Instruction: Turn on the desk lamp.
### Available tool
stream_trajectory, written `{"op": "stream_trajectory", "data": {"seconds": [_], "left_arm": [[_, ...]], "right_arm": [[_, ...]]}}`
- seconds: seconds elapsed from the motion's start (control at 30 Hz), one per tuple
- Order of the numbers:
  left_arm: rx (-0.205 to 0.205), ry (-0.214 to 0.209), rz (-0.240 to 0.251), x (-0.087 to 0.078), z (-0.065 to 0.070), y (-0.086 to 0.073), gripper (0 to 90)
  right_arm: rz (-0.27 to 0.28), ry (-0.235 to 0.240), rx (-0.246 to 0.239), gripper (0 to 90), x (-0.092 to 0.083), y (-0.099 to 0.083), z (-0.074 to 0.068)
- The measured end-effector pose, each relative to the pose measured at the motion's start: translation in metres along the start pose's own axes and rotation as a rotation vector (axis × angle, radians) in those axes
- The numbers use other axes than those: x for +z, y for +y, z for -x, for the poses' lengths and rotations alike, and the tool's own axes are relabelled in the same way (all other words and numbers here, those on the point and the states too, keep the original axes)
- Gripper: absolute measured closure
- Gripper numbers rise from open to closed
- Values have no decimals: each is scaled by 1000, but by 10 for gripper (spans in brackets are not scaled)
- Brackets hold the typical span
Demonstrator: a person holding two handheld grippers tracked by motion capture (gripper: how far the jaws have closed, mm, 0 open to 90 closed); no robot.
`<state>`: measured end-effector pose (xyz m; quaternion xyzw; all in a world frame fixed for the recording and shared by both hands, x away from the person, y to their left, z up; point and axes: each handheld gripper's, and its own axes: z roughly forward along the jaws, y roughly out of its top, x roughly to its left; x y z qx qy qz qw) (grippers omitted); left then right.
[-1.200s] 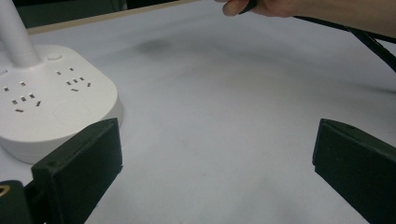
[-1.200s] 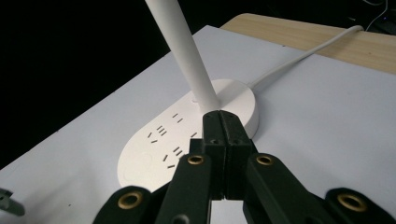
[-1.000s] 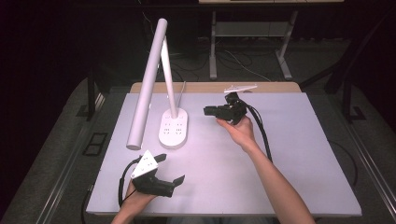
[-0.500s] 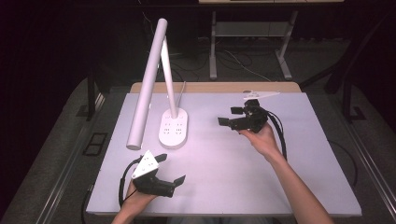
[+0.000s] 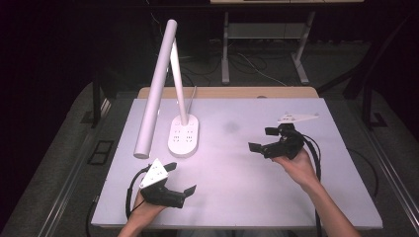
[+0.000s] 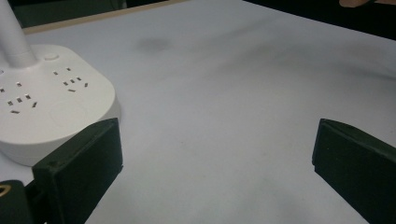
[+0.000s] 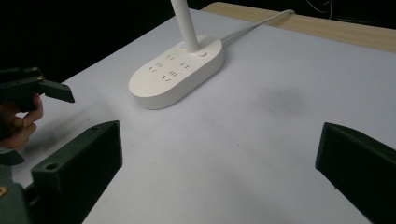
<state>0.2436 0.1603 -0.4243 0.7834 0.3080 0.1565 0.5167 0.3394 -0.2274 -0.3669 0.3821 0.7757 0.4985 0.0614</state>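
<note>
A white desk lamp stood toward the left rear of the pale desk, its oval base flat on the surface and bearing rows of socket slots on top. A thin stem rose from the rear of the base, and the long tube-shaped head sloped down from the stem's top toward the person's side, its lower end hanging above the desk just left of the base. A white cord ran from the back of the base toward the wooden far edge. The left hand-held gripper was held low near the front left of the desk, just in front of the lamp base and apart from it — jaws spread wide, nothing between them; in the left gripper view the base sat close behind the left-hand jaw. The right hand-held gripper was held over the right half of the desk, well apart from the lamp, pointing leftward toward it. Its jaws had just been opening and stood fully spread, with bare desk between them. In the right gripper view the lamp base lay ahead beyond the jaws, and the left hand with its gripper showed at the left edge. A faint grey smudge marked the desk right of the base.
</note>
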Motion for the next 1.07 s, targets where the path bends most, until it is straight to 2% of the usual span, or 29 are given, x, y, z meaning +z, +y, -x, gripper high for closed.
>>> {"op": "stream_trajectory", "data": {"seconds": [0.17,0.53,0.73,0.8,0.93,1.07], "left_arm": [[-1,-1,-1,0,0,0,7],[-4,1,-2,-1,0,0,7],[-10,1,-4,0,0,0,7],[-11,1,-3,0,0,0,7],[-12,2,-5,0,0,-1,7],[-13,0,-5,1,0,-1,7]], "right_arm": [[2,-8,25,1,-10,-17,0],[-6,-55,45,1,-35,-51,0],[-16,-72,46,1,-47,-72,-4],[-8,-77,64,1,-50,-79,-5],[-2,-88,70,1,-55,-91,-9],[-1,-102,49,1,-59,-100,-14]]}}
